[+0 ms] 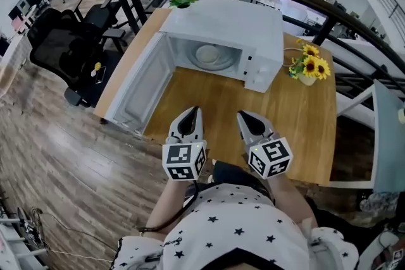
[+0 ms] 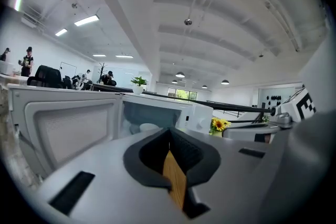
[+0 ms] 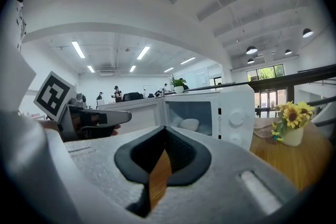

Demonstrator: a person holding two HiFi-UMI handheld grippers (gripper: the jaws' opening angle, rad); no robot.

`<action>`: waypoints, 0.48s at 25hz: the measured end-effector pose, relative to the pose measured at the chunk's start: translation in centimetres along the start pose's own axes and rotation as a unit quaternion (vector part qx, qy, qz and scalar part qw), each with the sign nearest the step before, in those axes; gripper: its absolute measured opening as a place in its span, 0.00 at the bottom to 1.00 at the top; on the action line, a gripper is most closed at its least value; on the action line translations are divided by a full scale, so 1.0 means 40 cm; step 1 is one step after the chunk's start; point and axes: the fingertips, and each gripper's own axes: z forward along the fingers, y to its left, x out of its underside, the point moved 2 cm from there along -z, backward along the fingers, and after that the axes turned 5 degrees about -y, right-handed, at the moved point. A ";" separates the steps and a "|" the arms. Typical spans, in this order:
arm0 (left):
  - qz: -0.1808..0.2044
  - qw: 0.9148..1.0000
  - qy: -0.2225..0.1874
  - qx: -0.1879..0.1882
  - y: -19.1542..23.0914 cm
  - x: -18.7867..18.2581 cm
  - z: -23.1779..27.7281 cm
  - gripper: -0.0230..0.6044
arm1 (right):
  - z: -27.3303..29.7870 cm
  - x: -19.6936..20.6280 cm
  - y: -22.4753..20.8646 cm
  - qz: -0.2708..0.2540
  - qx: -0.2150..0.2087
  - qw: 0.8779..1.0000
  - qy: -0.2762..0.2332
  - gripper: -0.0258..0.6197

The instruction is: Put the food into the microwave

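Your head view shows the food (image 1: 207, 55) (a pale dish) sitting inside the microwave (image 1: 253, 22), whose door (image 1: 136, 95) is swung open to the left over the bench (image 1: 304, 129). Your left tool (image 1: 193, 110) and right tool (image 1: 243, 115) hover side by side in front of it. Only the gripper views show each tool's jaws clenched together on nothing. The right gripper view also shows the microwave's dials (image 3: 238, 118).

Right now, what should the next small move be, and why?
Probably bring the left gripper to the door, which stands open, and push it shut: the white dish already sits inside the microwave, and that gripper's jaws are together, holding nothing.
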 end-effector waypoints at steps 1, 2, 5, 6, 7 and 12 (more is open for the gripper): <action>0.000 1.000 -0.001 0.000 -0.001 -0.001 -0.009 0.04 | -0.004 -0.002 0.005 -0.002 -0.003 1.000 -0.002 0.05; 0.001 1.000 -0.001 -0.001 -0.001 -0.003 -0.017 0.04 | -0.006 -0.004 0.010 -0.003 -0.005 1.000 -0.003 0.05; 0.004 1.000 -0.002 0.000 -0.003 -0.005 -0.037 0.04 | -0.012 -0.006 0.022 -0.003 -0.006 1.000 -0.006 0.05; 0.004 1.000 -0.002 0.002 -0.005 -0.004 -0.042 0.04 | -0.013 -0.006 0.024 -0.002 -0.005 1.000 -0.007 0.05; 0.004 1.000 -0.002 0.003 -0.008 -0.003 -0.046 0.04 | -0.015 -0.007 0.026 -0.002 -0.006 1.000 -0.008 0.05; 0.006 1.000 0.003 0.008 -0.013 0.008 -0.054 0.04 | -0.017 -0.008 0.036 -0.002 -0.008 1.000 -0.010 0.05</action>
